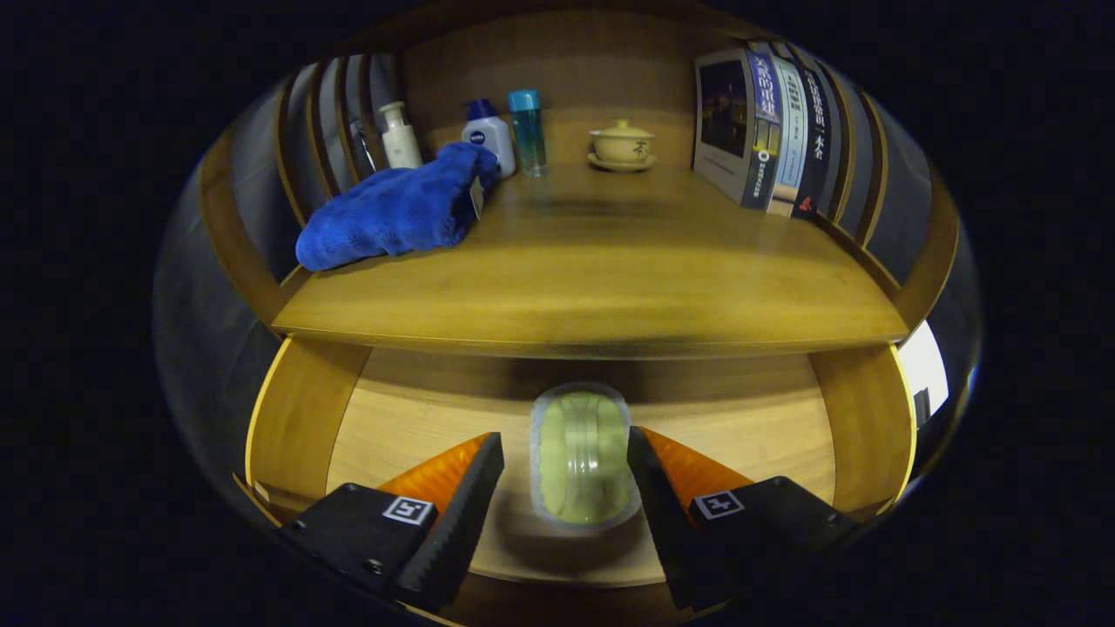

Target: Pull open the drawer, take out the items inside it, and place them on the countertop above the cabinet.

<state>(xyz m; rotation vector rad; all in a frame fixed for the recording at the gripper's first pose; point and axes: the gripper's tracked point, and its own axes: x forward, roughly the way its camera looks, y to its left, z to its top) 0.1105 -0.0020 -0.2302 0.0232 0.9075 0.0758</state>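
Lining up on the jar (582,460) in the open drawer (401,409)
My gripper (564,505) is open, jar between the fingers, right one looks touching; I'd centre it, squeeze gently, then lift to the countertop (610,287)

Open claw (564,466) straddles container (581,457) in drawer (409,409)

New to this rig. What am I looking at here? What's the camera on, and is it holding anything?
It is a hand-held two-finger gripper; the fisheye camera rides on it and looks forward along its black and orange fingers. Below is an open wooden drawer with a clear container lying between the open fingers; the right finger seems to touch it, the left is clear of it, so nothing is gripped. Above is the countertop, carrying a blue towel, three bottles, a lidded cup and books.
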